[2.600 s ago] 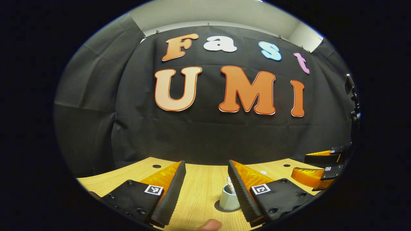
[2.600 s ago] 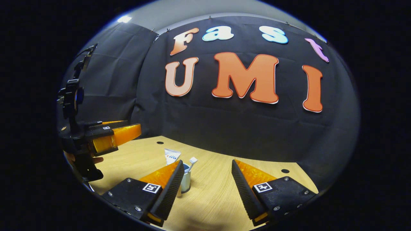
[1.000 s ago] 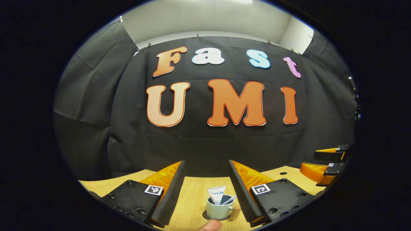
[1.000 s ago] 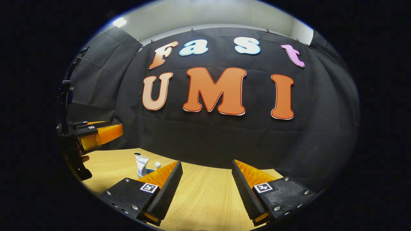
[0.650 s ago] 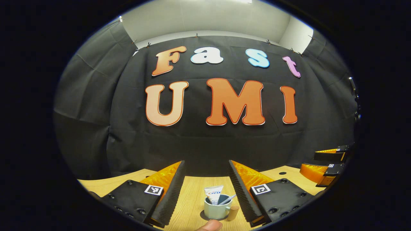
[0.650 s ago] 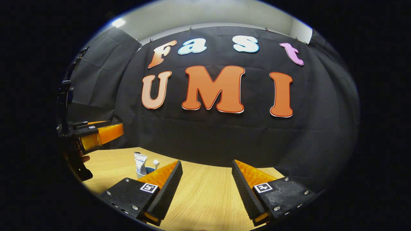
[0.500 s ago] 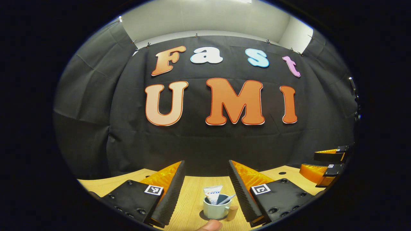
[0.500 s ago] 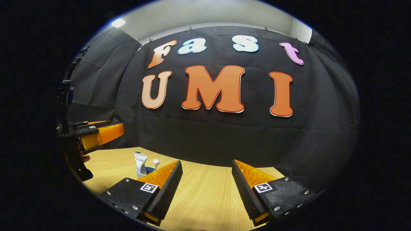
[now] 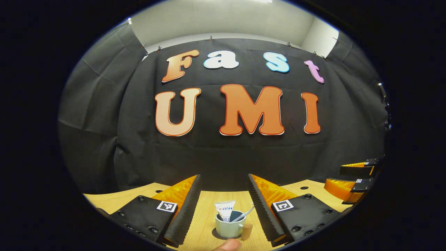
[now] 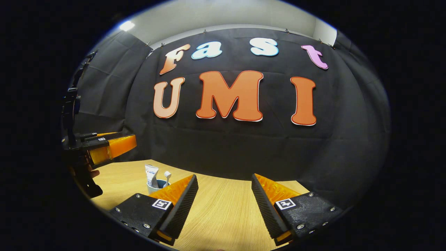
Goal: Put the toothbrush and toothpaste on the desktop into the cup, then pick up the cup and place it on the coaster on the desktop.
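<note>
Left gripper view, near to far. A fingertip [image 9: 227, 245] of the person shows at the bottom edge. The left hand-held gripper [image 9: 223, 184] hangs released over the wooden counter [image 9: 205, 223], its two fingers spread wide with nothing between the pads. Just ahead of it, low in the gap between the fingers and touching neither, stands one pale cup [image 9: 228, 228] with its handle toward the right finger. The cup holds two things: one toothpaste tube [image 9: 224, 210] standing upright at its left side, and one toothbrush [image 9: 243, 215] leaning toward the right finger. Whether a coaster lies under the cup cannot be told. One small tan cylinder [image 9: 247, 231] stands just beside the cup's handle. Farther off toward the right edge is the right hand-held gripper [image 9: 352, 183]. Two round holes [image 9: 304, 188] show in the counter near its far edge.

Right gripper view, near to far. The right hand-held gripper [image 10: 224, 186] is likewise released, two fingers apart over bare counter [image 10: 223, 216]. Beyond its left finger stands the cup [image 10: 153, 184], partly hidden by that finger, with the toothpaste tube [image 10: 151, 175] and the toothbrush [image 10: 167, 176] rising from it. Farther left, above the counter, is the left hand-held gripper [image 10: 111, 146].
</note>
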A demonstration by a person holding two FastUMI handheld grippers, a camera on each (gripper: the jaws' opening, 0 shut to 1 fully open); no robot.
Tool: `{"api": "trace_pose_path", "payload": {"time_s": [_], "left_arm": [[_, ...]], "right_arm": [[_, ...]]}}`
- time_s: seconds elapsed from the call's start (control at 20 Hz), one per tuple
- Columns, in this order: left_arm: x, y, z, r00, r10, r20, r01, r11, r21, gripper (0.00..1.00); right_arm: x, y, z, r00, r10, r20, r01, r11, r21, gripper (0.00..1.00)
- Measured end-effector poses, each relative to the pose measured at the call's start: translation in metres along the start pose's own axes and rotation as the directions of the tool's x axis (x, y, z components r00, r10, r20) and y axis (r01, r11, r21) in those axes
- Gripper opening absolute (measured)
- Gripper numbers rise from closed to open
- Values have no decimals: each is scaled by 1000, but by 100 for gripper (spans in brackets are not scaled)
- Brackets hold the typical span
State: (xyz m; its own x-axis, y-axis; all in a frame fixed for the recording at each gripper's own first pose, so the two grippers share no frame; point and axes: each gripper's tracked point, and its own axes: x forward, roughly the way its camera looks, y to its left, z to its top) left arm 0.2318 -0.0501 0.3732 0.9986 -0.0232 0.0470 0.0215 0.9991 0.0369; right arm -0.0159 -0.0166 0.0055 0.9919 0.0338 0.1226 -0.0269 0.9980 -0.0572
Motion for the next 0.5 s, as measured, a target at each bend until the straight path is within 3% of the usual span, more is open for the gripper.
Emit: {"api": "trace_pose_path", "payload": {"time_s": [0.5], "left_arm": [[-2,-14,-2,1000,7,-7,-7,1000,5,88]], "right_arm": [[-13,-16,2,1000,9,-8,-9,1000,14,93]]}}
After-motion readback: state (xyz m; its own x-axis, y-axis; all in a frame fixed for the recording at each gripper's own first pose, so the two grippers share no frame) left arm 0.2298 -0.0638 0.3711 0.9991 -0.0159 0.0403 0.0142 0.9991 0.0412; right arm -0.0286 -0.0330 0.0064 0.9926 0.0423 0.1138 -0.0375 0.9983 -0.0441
